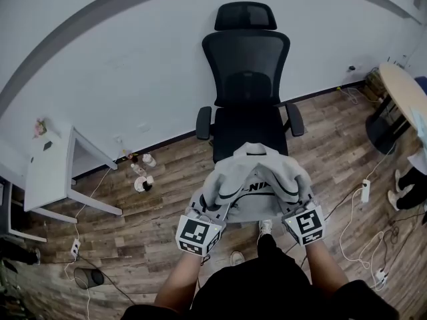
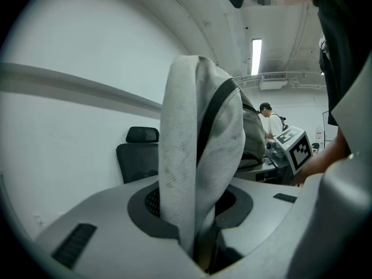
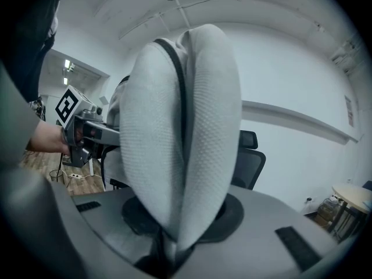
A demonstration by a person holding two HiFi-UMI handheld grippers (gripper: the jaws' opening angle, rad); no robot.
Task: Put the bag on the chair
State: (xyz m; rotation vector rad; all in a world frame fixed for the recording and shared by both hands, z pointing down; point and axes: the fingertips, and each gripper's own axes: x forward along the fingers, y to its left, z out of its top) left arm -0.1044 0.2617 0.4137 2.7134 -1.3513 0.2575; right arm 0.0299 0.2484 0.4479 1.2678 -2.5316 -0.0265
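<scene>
A: What stands at the left?
B: A white table [image 1: 47,172] against the wall [image 1: 100,79], small objects [image 1: 142,175] on the wooden floor [image 1: 153,219] nearby.
A: And at the right?
B: A round table [image 1: 400,89] and a white power strip [image 1: 365,191].

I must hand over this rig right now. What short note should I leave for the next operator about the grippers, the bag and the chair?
Left gripper: shut on a grey fold of the bag.
Right gripper: shut on another fold of the same bag.
Bag: held up between both grippers, just in front of the black chair. Its seat holds nothing.
Done: the bag is gripped and held at the chair.
Left: move it forward over the seat, lower it until it rests there, then open both grippers.
</scene>
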